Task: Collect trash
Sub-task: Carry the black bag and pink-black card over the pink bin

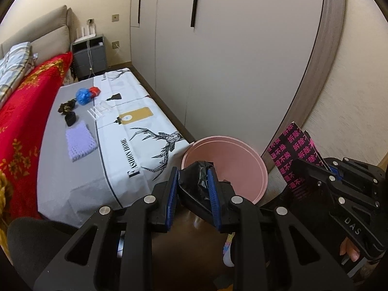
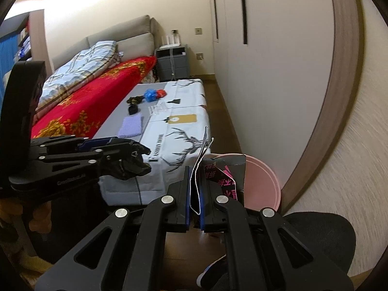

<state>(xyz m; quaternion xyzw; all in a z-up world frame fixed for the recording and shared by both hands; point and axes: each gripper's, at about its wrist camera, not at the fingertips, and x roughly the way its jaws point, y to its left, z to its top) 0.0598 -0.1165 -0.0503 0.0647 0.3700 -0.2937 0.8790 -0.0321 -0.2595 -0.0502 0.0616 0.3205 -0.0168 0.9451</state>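
My left gripper (image 1: 193, 173) is shut on a crumpled black plastic wrapper (image 1: 192, 181), held just at the near rim of a pink round bin (image 1: 254, 156) on the floor. My right gripper (image 2: 197, 177) is shut on a flat black package with pink lettering (image 2: 226, 177), beside the bin (image 2: 264, 181); in the left wrist view the same package (image 1: 291, 150) stands to the bin's right. On the low table (image 1: 80, 167) lie a blue crumpled wad (image 1: 83, 96), a red piece (image 1: 94, 91), a dark crumpled scrap (image 1: 67, 106), a small black object (image 1: 70, 118), a clear plastic tray (image 1: 99, 110) and a lilac pad (image 1: 80, 140).
A bed with a red flowered blanket (image 1: 21, 126) runs along the table's left side. White wardrobe doors (image 1: 230, 60) and a curved door frame (image 1: 322, 60) close off the right. A grey nightstand (image 1: 89, 55) stands at the far end. A person's foot shows on the wood floor below.
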